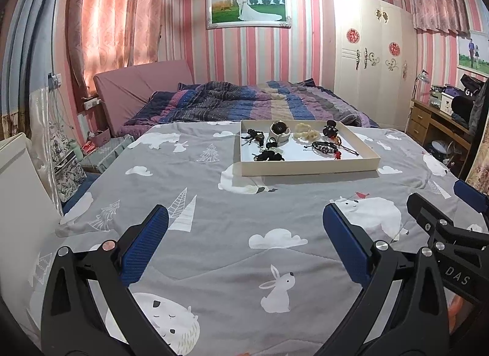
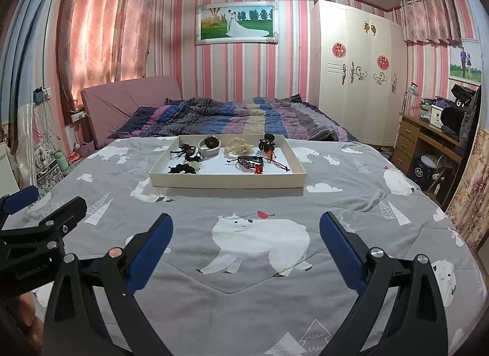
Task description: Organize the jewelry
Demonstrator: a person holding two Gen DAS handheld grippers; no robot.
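A shallow cream tray (image 1: 308,167) (image 2: 226,184) lies on the grey animal-print quilt. In it are a black beaded bracelet with cords (image 1: 326,147) (image 2: 251,161), a white-strapped watch (image 1: 280,131) (image 2: 209,145), a cream fluffy scrunchie (image 1: 306,133) (image 2: 238,145), a black-and-red hair clip (image 1: 330,129) (image 2: 266,143), and black hair ties at the left (image 1: 269,155) (image 2: 183,168). My left gripper (image 1: 244,218) is open and empty, well short of the tray. My right gripper (image 2: 246,226) is open and empty, also short of the tray, and shows at the right of the left wrist view (image 1: 440,203).
A striped duvet (image 2: 226,120) covers the far half of the bed. A white wardrobe (image 2: 354,71) stands at the back right, a wooden desk (image 2: 428,142) with clutter at the right, curtains and bags at the left.
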